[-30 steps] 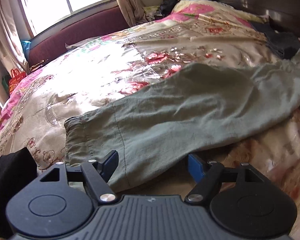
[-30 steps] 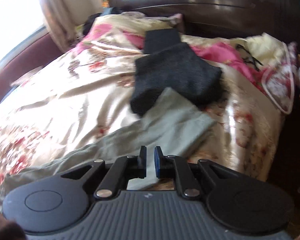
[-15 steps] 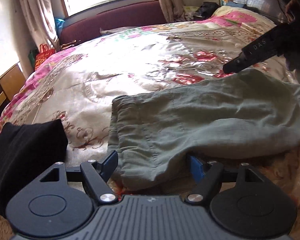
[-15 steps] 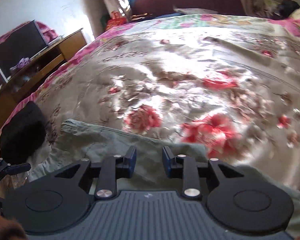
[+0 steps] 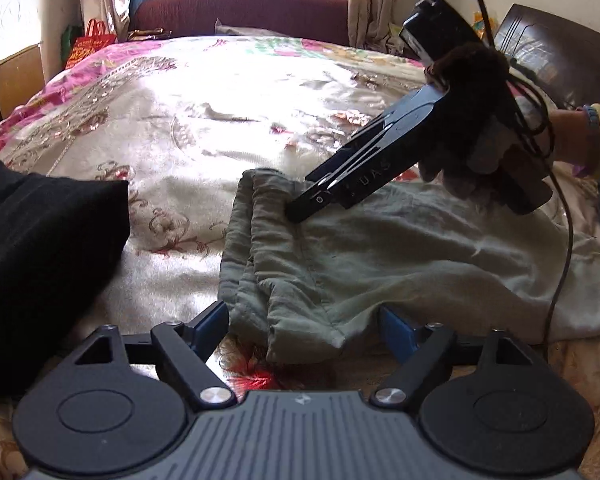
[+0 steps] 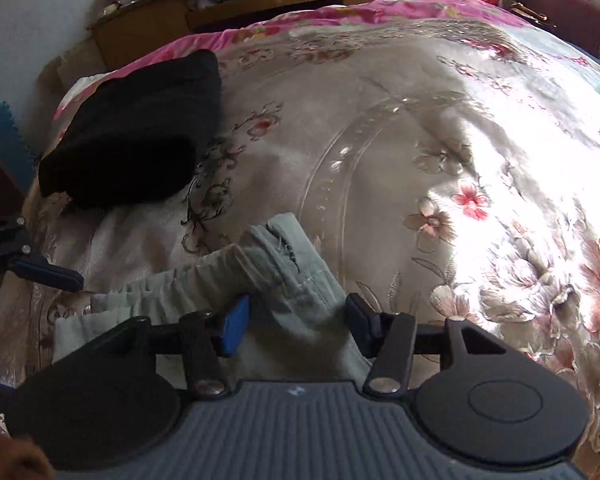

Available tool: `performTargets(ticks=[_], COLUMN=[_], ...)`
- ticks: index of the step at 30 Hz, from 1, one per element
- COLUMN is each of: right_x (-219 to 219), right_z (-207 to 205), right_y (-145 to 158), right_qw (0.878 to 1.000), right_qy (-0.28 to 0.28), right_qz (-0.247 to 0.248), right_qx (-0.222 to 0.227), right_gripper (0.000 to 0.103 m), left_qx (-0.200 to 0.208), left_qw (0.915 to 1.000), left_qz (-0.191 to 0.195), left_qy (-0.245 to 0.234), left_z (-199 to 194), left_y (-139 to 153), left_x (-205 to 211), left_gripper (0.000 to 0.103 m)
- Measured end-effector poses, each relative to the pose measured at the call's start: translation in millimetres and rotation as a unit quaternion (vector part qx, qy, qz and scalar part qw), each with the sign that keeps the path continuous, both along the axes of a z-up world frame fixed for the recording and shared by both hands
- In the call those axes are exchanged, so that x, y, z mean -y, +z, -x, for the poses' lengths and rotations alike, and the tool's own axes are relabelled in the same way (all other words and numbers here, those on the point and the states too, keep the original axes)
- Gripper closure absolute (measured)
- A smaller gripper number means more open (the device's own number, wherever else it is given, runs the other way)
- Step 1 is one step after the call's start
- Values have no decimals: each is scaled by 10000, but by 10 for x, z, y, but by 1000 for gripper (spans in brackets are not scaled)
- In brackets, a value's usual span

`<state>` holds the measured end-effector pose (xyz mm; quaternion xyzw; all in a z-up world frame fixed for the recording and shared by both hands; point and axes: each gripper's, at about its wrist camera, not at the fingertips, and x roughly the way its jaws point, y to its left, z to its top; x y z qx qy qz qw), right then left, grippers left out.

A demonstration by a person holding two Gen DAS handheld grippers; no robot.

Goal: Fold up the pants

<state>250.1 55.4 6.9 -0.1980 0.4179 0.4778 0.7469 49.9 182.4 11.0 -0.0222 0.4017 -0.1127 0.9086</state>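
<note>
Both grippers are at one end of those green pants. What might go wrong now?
The waistband of the green pants is bunched in layers, so the left gripper, whose jaws are opening, may pinch only one layer. The right gripper, also opening, straddles a rumpled corner and could catch the bedspread beneath. The folded black garment lies close and might get dragged.

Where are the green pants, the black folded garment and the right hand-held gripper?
green pants [image 5: 380, 264]: left wrist view, middle of the cloth.
black folded garment [image 5: 40, 248]: left wrist view, its top face.
right hand-held gripper [image 6: 294, 326]: right wrist view, midway between fingertips.
</note>
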Motion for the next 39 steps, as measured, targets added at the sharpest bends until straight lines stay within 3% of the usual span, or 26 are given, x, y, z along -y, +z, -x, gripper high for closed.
performTargets(ticks=[2, 3, 4, 5, 6, 8, 10, 17, 19, 23, 30, 32, 35, 37, 38, 39], right_x=[-79, -107, -117, -106, -84, -16, 59, 161, 155, 123, 97, 104, 83, 69, 66, 68], right_z=[43, 62, 71, 60, 28, -52, -114, -178, -195, -214, -205, -195, -183, -178, -178, -179], right_y=[-44, -52, -47, -41, -33, 10, 64, 108, 65, 21, -26, -31, -49, -67, -71, -65], right_qw=[9997, 9995, 9994, 9995, 9995, 9985, 9963, 9924, 9923, 9926, 9942, 9942, 9945, 9948, 9945, 9942], right_qy=[-61, -48, -11, -80, -217, -523, -796, -1143, -1157, -1135, -1026, -1010, -1000, -992, -1027, -1057], right_qz=[141, 199, 214, 226, 204, 91, -97, -317, -265, -205, -115, -157, -132, -111, -90, -69], right_qx=[190, 251, 270, 184, 59, -166, -313, -331, -353, -383, -317, -327, -277, -199, -178, -182], right_gripper=[47, 48, 58, 69, 73, 90, 93, 95, 95, 86, 75, 72, 70, 70, 73, 75], left_qx=[-168, -218, -223, -211, -199, -130, -65, -20, -76, -87, -377, -326, -306, -343, -392, -408], left_qw=[9995, 9992, 9993, 9995, 9996, 9993, 9989, 9962, 9978, 9988, 9919, 9913, 9934, 9933, 9935, 9934], left_qz=[-190, -245, -220, -184, -184, -337, -465, -732, -500, 128, 942, 973, 700, 480, 327, 196], left_qy=[162, 226, 215, 176, 117, 43, 49, 461, 438, 472, 763, 818, 853, 994, 1018, 1050], left_z=[-36, -43, -44, -35, -32, -29, -27, 59, 38, -73, -38, -61, -180, -253, -270, -271], left_y=[-98, -120, -120, -103, -83, -44, -11, -14, -37, -32, 55, 67, 11, -68, -105, -119], left_x=[37, 54, 69, 87, 110, 161, 177, 61, 38, -16, -186, -184, -99, -38, -5, 14], left_gripper=[10, 18, 23, 34, 45, 53, 61, 62, 60, 45, 42, 38, 37, 47, 65, 70])
